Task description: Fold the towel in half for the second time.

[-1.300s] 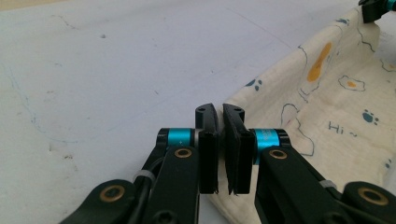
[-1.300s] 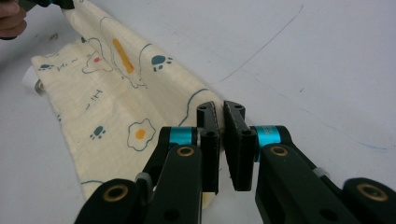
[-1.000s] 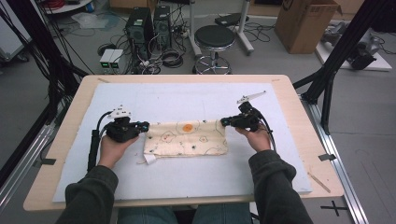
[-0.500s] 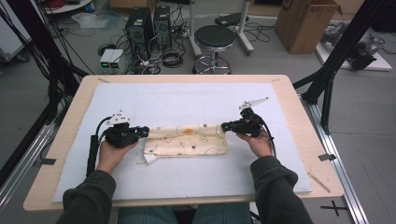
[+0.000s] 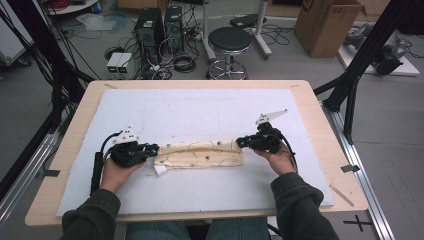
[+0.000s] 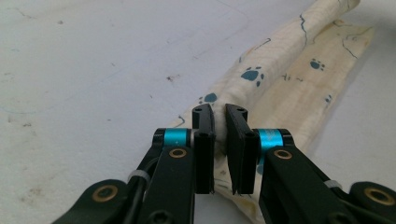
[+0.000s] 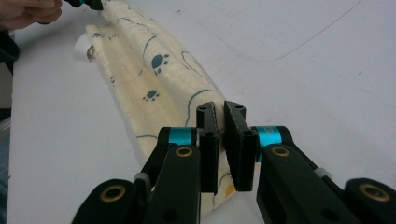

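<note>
In the left gripper view, the cloth (image 6: 280,88) runs off the top edge, and the left gripper (image 6: 219,140) hides its near end. In the right gripper view, the right gripper (image 7: 220,140) covers the near end, and a hand (image 7: 25,11) is cut by the top-left corner. In the high view, the cloth's print is too small to read.

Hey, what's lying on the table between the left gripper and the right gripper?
In the high view, the folded cream cloth with paw prints spans the stretch from the left gripper to the right gripper, each clamped on one end.
</note>
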A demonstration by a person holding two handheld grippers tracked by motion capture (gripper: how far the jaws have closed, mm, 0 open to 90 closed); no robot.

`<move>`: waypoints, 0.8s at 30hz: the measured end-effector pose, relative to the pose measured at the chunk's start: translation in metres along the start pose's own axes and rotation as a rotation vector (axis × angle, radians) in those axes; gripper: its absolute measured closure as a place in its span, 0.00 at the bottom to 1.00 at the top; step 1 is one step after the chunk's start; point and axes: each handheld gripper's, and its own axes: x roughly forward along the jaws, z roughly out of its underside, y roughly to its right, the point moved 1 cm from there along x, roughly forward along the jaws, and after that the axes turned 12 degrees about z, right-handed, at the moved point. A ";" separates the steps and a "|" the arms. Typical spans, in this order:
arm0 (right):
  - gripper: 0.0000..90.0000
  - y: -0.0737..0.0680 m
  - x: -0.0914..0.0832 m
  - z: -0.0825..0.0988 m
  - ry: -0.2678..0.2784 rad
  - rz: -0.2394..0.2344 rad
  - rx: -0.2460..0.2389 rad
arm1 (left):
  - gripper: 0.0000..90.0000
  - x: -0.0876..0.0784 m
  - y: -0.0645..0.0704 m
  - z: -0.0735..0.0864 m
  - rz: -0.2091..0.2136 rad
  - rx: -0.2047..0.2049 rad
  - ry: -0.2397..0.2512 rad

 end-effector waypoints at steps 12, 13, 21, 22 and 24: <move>0.93 -0.005 -0.003 0.016 -0.031 -0.005 -0.011 | 0.89 -0.001 0.016 0.000 0.034 0.070 -0.059; 0.93 -0.005 -0.004 0.016 -0.028 -0.002 -0.017 | 0.89 -0.001 0.016 0.000 0.037 0.076 -0.065; 0.93 -0.010 -0.004 0.026 -0.034 -0.023 -0.022 | 0.89 0.000 0.018 0.012 0.037 0.065 -0.092; 0.93 -0.010 -0.003 0.028 -0.035 -0.025 -0.024 | 0.89 0.000 0.018 0.015 0.041 0.058 -0.091; 0.93 -0.011 -0.002 0.029 -0.045 -0.031 -0.020 | 0.89 0.000 0.019 0.018 0.044 0.059 -0.102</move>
